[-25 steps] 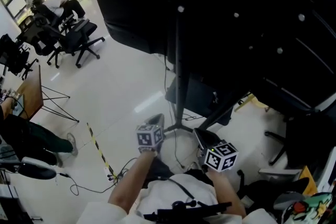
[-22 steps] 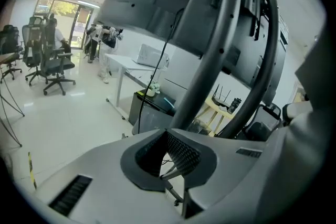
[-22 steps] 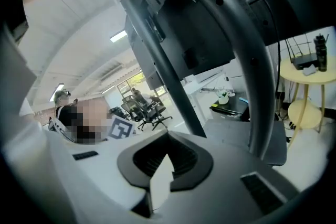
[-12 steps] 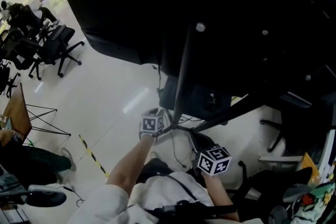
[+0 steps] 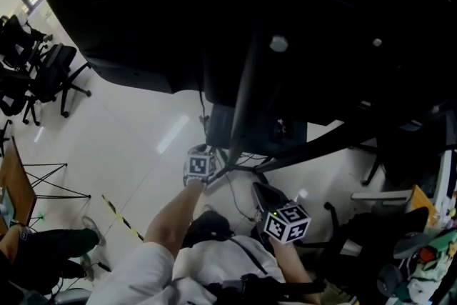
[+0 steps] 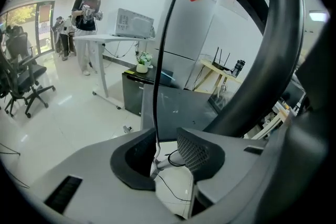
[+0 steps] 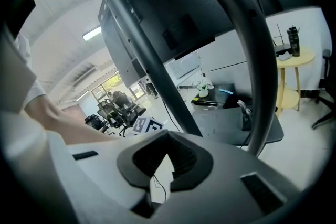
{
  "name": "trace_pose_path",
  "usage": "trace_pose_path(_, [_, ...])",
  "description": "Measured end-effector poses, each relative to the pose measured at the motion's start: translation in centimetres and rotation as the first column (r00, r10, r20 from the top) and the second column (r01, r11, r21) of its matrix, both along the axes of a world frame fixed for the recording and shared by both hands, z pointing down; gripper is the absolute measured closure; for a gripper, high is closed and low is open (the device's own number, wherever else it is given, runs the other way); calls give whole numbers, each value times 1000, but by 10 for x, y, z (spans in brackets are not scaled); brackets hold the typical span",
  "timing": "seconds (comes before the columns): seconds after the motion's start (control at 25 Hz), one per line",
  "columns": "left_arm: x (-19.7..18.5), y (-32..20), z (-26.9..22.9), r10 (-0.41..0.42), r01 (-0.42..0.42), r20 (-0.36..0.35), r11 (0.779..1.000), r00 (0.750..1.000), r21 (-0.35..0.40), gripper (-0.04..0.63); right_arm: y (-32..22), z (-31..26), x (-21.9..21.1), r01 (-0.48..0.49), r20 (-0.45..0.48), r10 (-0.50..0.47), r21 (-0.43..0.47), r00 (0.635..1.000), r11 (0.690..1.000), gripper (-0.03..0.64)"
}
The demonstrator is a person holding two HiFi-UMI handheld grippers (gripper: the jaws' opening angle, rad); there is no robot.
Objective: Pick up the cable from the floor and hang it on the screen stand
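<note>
Head camera sits high, facing steeply down past the screen stand (image 5: 245,107) to the floor (image 5: 136,146). Cameras on the left gripper (image 6: 168,157) and right gripper (image 7: 168,148) ride just behind the fingers (image 6: 197,152), low and close to the stand, facing out across the room. All three views share the stand's post and dark base plate (image 6: 173,107).

**Right fingers closed under the screen stand**

The right gripper (image 7: 169,153) has its fingers (image 7: 186,159) together at the tips. A thin cable (image 7: 156,182) shows in the gap below them. The black screen stand (image 7: 152,71) rises beyond, with a marker cube (image 7: 147,124) just left.
</note>
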State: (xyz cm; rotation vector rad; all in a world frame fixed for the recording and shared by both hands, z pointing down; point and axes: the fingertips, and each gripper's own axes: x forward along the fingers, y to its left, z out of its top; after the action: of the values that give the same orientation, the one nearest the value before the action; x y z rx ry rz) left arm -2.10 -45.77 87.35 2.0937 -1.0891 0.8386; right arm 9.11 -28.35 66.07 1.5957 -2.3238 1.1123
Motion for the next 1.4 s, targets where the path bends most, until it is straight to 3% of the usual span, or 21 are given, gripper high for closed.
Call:
trace_pose_path(0.32, [6, -14, 42, 93, -91, 57, 995, 994, -38, 468, 6, 20, 9, -123, 20, 123, -27, 992, 992, 607])
trace_pose_path(0.52, [16, -16, 47, 177, -176, 68, 984, 982, -11, 482, 15, 26, 24, -206, 24, 207, -41, 978, 978, 607])
trace_pose_path(1.0, [19, -16, 60, 155, -154, 81, 988, 984, -21, 502, 42, 37, 51, -294, 6, 295, -69, 956, 953, 607])
trace_pose_path(1.12, [17, -15, 56, 132, -130, 83, 991, 988, -23, 561, 50, 37, 57, -297, 4, 298, -76, 954, 952, 607])
trace_pose_path(1.4, [8, 44, 39, 90, -89, 7, 993, 996, -72, 569, 58, 35, 50, -198, 19, 201, -92, 979, 976, 607])
